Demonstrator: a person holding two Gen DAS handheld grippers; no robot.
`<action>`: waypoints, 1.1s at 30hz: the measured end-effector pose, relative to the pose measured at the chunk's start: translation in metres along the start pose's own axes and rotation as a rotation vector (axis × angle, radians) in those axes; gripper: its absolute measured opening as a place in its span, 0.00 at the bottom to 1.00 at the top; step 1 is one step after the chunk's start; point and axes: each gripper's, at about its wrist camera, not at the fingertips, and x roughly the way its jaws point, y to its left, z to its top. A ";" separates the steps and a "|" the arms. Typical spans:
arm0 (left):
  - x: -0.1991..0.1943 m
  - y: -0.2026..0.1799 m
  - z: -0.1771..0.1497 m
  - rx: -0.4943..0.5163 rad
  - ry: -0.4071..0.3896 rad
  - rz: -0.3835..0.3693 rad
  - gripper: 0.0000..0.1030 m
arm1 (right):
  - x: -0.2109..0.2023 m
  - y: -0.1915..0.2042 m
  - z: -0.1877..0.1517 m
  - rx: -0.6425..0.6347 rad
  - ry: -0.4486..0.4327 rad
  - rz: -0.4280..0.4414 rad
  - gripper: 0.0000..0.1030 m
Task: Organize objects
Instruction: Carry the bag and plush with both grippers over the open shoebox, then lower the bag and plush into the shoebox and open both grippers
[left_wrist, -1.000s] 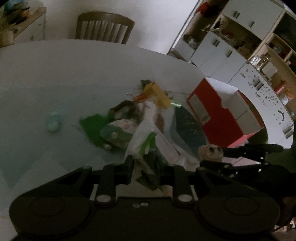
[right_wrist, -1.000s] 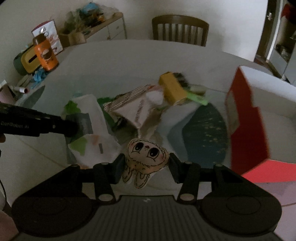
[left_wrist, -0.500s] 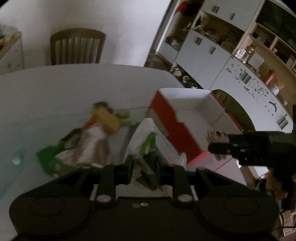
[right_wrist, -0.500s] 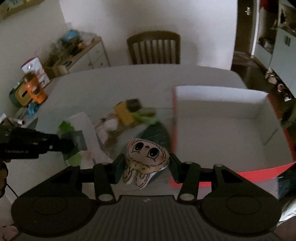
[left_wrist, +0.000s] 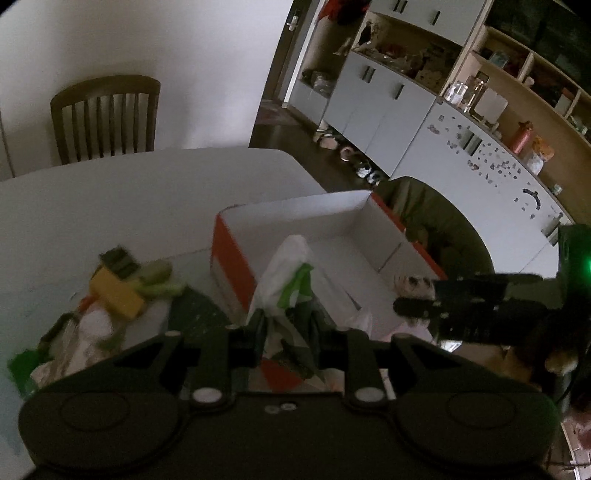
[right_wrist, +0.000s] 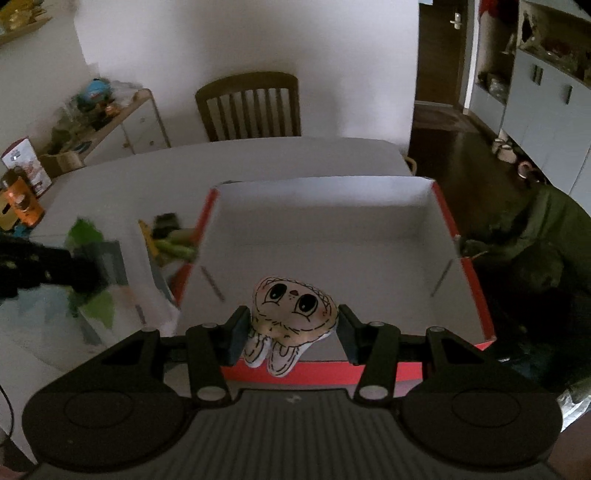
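The right gripper (right_wrist: 291, 332) is clamped on a small cream plush toy (right_wrist: 293, 315) with a drawn face and big dark eyes; the toy hangs over the near red edge of the box (right_wrist: 461, 258), face up toward the camera. The left gripper (left_wrist: 286, 334) pinches a crumpled white plastic bag (left_wrist: 291, 273) with green print; the bag rises between the pads and stands over the near left corner of the box. In the left wrist view the right gripper shows from the side at the right, the toy's pale head at its tip, over the box's near right edge.

The box is open at the top, white inside, red outside; it sits on the white table (right_wrist: 147, 173), near the table's right edge, and nothing lies on the floor of it that shows. Just left of the box, on the table, lies a loose pile: a yellow block (left_wrist: 118, 295), pale green pieces (left_wrist: 159, 277), a dark item and white and green wrappers, blurred. At the table's far edge stands a wooden chair (right_wrist: 251, 107) against the wall; farther left, an orange container (right_wrist: 22, 203) stands at the table's left edge; grey cabinets (left_wrist: 388, 107) line the room to the right.
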 end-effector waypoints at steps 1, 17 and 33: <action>0.007 -0.004 0.005 -0.002 0.003 0.006 0.22 | 0.002 -0.007 0.000 0.002 0.001 -0.003 0.48; 0.123 -0.033 0.055 0.021 0.116 0.044 0.22 | 0.071 -0.058 0.011 -0.035 0.104 -0.058 0.48; 0.197 -0.040 0.055 0.058 0.255 0.136 0.22 | 0.124 -0.074 0.012 -0.089 0.291 -0.082 0.48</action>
